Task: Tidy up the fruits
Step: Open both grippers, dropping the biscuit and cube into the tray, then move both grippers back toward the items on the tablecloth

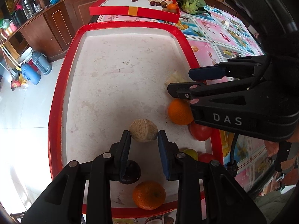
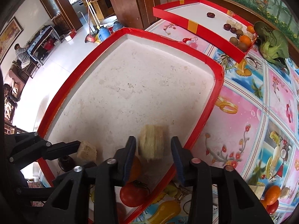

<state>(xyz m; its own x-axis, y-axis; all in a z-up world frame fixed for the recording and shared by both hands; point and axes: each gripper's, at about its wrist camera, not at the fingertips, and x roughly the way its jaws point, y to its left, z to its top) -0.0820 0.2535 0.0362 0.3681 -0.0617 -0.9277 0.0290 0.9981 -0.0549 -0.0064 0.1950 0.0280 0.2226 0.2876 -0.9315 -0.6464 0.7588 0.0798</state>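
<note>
A large red-rimmed tray (image 1: 61, 85) with a white floor lies in front of me. My left gripper (image 1: 143, 136) is open, its pads on either side of a tan fruit chunk (image 1: 143, 132) on the tray floor. My right gripper (image 2: 153, 147) is open around a pale yellow fibrous chunk (image 2: 153, 143) near the tray's right rim; it shows in the left wrist view (image 1: 179, 83) too. Also in the tray are two oranges (image 1: 179, 112) (image 1: 149, 195), a red tomato (image 1: 200, 132), a dark plum (image 1: 130, 171) and a green fruit (image 1: 191, 153).
A second red tray (image 1: 134, 11) at the back holds plums, kiwis, an orange and pale chunks. A leafy green vegetable (image 1: 190, 0) lies beside it. The flowered tablecloth (image 2: 261, 112) carries more fruit at the front right (image 2: 272, 196). The table's left edge drops to the floor.
</note>
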